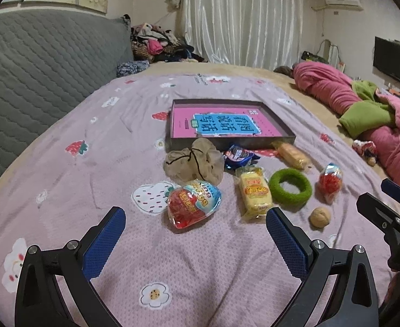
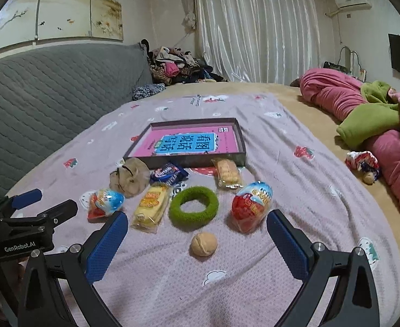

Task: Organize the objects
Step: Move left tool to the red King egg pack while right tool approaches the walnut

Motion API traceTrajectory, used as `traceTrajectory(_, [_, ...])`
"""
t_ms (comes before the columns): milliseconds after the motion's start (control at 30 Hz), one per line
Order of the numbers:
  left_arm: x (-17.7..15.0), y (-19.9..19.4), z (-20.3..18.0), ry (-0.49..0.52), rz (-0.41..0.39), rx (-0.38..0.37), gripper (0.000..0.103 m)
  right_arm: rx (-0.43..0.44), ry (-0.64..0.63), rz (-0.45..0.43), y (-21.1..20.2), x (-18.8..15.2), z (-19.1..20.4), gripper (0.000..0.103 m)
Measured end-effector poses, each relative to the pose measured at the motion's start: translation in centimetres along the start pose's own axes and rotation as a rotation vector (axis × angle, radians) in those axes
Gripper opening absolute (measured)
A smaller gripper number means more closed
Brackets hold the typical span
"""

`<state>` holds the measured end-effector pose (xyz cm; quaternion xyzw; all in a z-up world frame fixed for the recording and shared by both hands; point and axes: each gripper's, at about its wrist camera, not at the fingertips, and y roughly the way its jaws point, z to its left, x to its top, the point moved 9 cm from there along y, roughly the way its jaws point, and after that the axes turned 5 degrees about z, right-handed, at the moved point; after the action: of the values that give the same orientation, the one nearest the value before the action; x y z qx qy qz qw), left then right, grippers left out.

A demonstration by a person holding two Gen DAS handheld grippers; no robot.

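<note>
A shallow box (image 1: 287, 133) (image 2: 240, 139) with a pink book inside lies on the lilac sheet. In front of it lie a beige scrunchie (image 1: 194, 163) (image 2: 130, 175), a blue snack pack (image 1: 238, 156) (image 2: 168, 175), a biscuit pack (image 1: 293, 155) (image 2: 228, 175), a yellow cake pack (image 1: 254, 196) (image 2: 152, 207), a green ring (image 1: 289, 188) (image 2: 194, 207), two red-and-blue egg packs (image 1: 193, 203) (image 1: 330, 181) (image 2: 106, 203) (image 2: 251, 207) and a walnut (image 1: 320, 217) (image 2: 204, 244). My left gripper (image 1: 195, 231) is open before the near egg pack. My right gripper (image 2: 197, 237) is open around the walnut, above the sheet.
A grey quilted headboard (image 1: 36, 62) runs along the left. Pink and green bedding (image 1: 368, 114) (image 2: 376, 114) lies piled at the right, with a small toy (image 2: 363, 163) beside it. A clothes pile (image 1: 156, 41) sits at the far end.
</note>
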<state>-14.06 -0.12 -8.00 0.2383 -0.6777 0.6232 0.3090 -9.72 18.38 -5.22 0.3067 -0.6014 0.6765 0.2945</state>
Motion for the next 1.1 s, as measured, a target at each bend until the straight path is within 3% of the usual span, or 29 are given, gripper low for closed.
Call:
traceTrajectory(367, [-0.1,4.6,-0.6,0.037,0.044,-0.065,0.103,-0.022,0.015,0.094,3.9,-2.7,-1.2,0.103])
traceTrajectory(700, [0.2,8.5,-0.6,0.079,0.108,-0.064,0.103,-0.026,0.054,0.193,7.7,-4.1,-1.7,0.102])
traceTrajectory(1100, [0.3,11.9,0.1,0.073,0.154,-0.077,0.103,-0.055,0.051,0.227,9.5,-4.6,-2.0,0.085])
